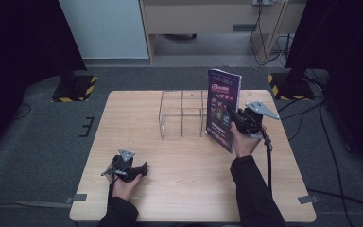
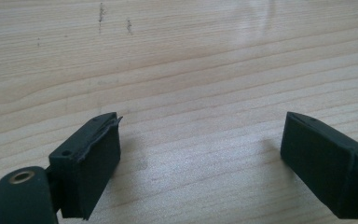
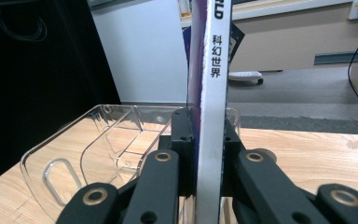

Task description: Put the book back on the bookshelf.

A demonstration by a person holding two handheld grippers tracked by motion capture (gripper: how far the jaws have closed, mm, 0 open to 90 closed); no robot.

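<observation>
- A magazine with a dark purple cover stands upright over the right part of the wooden table, its lower edge near or on the tabletop, just to the right of a clear plastic organizer.
- In the right gripper view its white spine, printed with Chinese characters, runs straight up between the two black jaws.
- The right gripper is clamped on the magazine at its spine edge; the person's right hand grips it from below, the dark-sleeved forearm reaching forward from the bottom edge.
- The clear plastic organizer, with inner dividers, sits at the table's middle rear, empty.
- The left gripper lies low at the near left, held in the left hand, well apart from the magazine.
- Its jaws stand wide apart over bare wood, grasping nothing.
</observation>
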